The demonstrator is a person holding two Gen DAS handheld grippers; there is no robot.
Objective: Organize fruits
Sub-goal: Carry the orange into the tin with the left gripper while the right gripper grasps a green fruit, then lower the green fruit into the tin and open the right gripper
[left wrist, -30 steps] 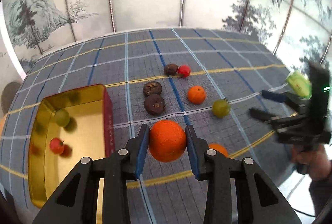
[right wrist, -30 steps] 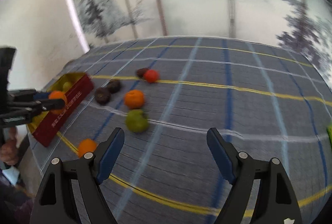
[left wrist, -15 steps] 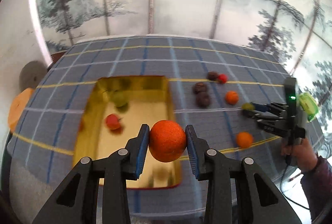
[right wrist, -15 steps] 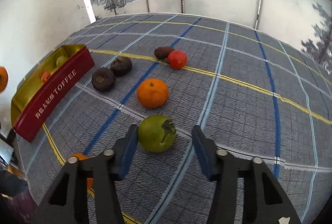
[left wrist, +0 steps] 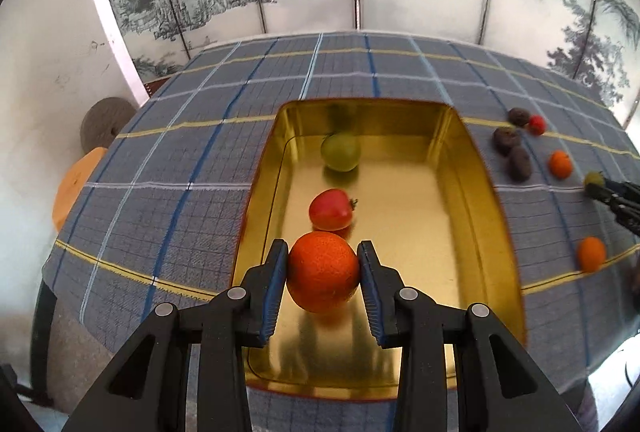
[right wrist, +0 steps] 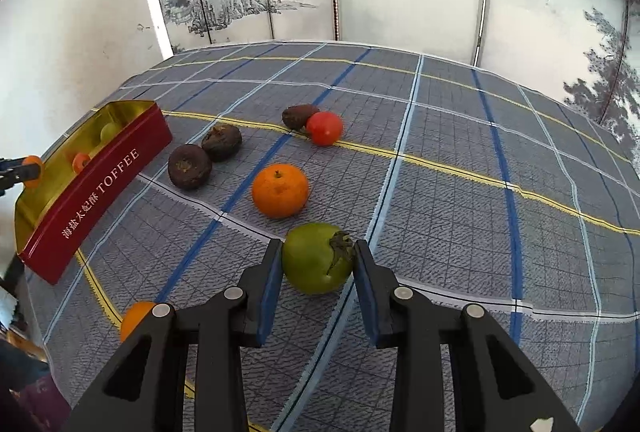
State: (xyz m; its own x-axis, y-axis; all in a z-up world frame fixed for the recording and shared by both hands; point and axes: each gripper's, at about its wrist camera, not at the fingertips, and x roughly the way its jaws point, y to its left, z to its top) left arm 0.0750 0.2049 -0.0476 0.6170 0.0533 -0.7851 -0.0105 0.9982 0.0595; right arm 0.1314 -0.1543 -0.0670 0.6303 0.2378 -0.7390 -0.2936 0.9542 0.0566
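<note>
From my remote station I logged one desk (right wrist: 460, 135), covered in a blue-grey checked cloth (right wrist: 440, 191). Directly on it lay: a red TOFFEE tin (right wrist: 100, 187) at the left edge; three dark wrinkled fruits (right wrist: 189, 166); a red tomato (right wrist: 325, 128) touching one of them; a tangerine (right wrist: 280, 190); a green tomato (right wrist: 318, 258); a second tangerine (left wrist: 591, 253) near the front edge.

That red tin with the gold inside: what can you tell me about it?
The red rectangular metal tin lies open on the checked tablecloth, its shiny gold interior mirror-like, with rounded corners. Its outer wall reads TOFFEE in white beside Chinese characters. Inside rest a green round fruit and a red tomato. The left gripper holds an orange over its near end.
</note>
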